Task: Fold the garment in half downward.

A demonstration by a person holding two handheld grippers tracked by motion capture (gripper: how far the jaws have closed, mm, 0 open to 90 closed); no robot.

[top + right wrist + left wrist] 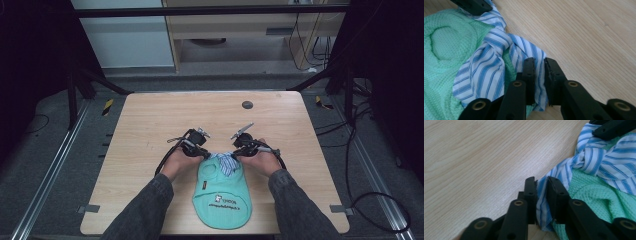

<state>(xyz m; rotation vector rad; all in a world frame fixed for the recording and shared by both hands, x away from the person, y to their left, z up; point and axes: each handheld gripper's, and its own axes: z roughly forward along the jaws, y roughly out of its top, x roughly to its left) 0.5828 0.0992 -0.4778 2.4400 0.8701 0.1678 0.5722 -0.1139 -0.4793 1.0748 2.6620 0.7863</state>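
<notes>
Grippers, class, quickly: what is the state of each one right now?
Left gripper: shut on the striped fabric at the edge of the green bib.
Right gripper: shut on the striped fabric too.

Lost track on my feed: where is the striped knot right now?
In the high view, the blue-and-white striped fabric knot sits at the far end of the green waffle-knit bib, between both tools.

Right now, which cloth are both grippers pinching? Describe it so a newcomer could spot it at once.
On the wooden table, near the person's edge, lies a green bib. At its far end, between the left gripper and right gripper, sits the tie: a knotted strip of cloth. Its blue and white stripes set it apart from the plain green bib.
</notes>
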